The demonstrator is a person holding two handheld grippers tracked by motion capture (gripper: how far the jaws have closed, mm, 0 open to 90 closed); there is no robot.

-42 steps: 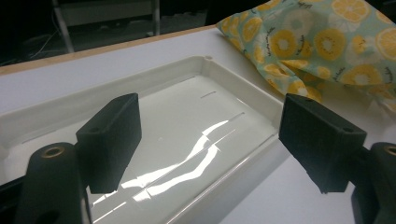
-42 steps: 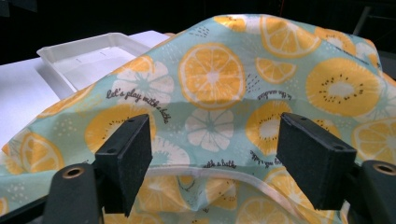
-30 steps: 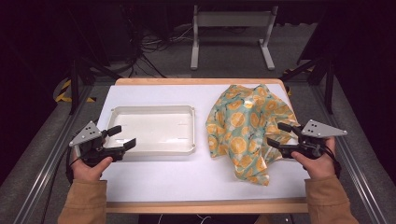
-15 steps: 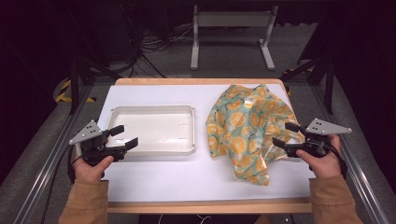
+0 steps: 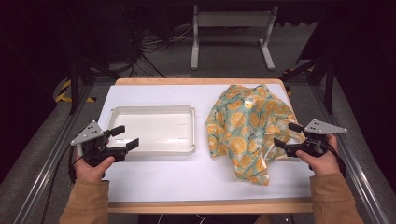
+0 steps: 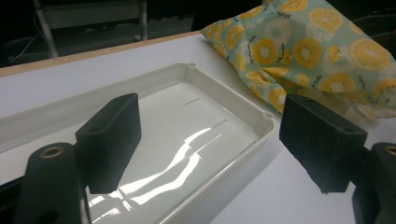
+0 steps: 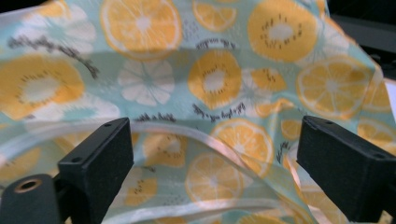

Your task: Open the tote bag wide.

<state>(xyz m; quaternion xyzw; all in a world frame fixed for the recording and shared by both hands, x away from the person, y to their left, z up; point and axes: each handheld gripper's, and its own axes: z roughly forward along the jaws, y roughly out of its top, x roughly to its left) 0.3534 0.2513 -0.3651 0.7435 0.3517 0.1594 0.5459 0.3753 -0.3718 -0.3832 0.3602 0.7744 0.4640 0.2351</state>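
Note:
A crumpled cloth (image 5: pixel 247 121) printed with orange and kiwi slices on pale teal lies on the right half of the table. My right gripper (image 5: pixel 286 134) is at its right edge, low over the table. Its jaws have just been opening and stand open. In the right gripper view the cloth (image 7: pixel 205 79) is close in front, and a fold of it lies between the right gripper's (image 7: pixel 210 163) pads without being pressed. A shallow white tray (image 5: pixel 154 108) sits left of centre. My left gripper (image 5: pixel 126 136) hovers open at the tray's near left corner, holding nothing; the tray (image 6: pixel 261 121) and cloth (image 6: pixel 317 42) lie beyond the left gripper (image 6: pixel 217 137).
The white table top (image 5: pixel 187 177) has a wooden front edge (image 5: pixel 205 206). Metal rails run along both sides. Behind the table, a grey metal stand (image 5: pixel 233 18) and cables sit on the dark floor.
My right gripper has shifted slightly to the right and sunk toward the table, with its jaws a little wider. The left gripper, tray and cloth have stayed put.

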